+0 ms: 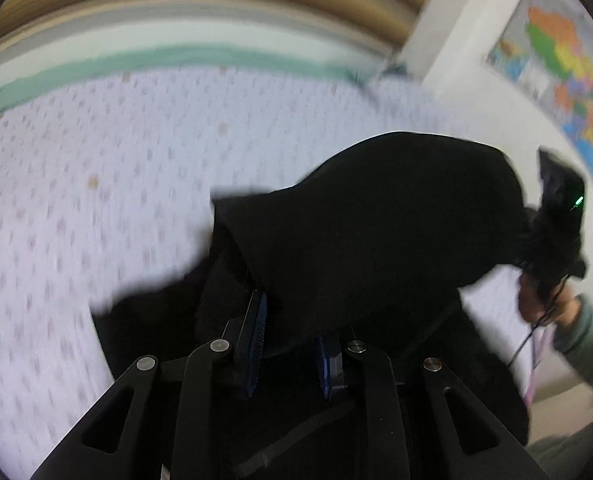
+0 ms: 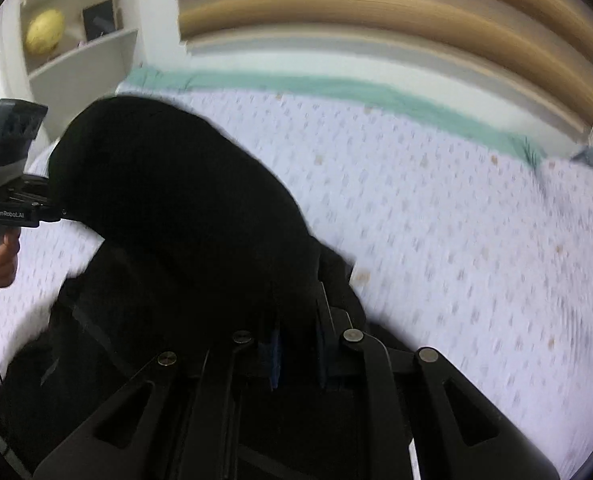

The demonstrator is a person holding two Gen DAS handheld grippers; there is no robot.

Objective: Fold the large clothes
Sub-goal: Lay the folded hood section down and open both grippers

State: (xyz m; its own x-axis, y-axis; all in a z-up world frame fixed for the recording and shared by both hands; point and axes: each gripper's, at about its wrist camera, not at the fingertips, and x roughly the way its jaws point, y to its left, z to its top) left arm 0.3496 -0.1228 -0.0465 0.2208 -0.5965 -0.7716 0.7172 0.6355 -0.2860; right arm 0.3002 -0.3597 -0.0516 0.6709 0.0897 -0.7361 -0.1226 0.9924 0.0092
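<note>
A large black garment hangs lifted above a bed, stretched between both grippers. In the left wrist view my left gripper is shut on a bunched edge of the cloth, which fills the space between its blue pads. The right gripper's body and the hand holding it show at the right, past the cloth. In the right wrist view the black garment drapes over my right gripper, whose jaws are pinched tight on another edge. The left gripper's handle shows at the far left.
The bed carries a white sheet with small pink dots and a green band along its far side. A wooden headboard stands behind. White shelves sit left, a coloured map hangs on the right wall.
</note>
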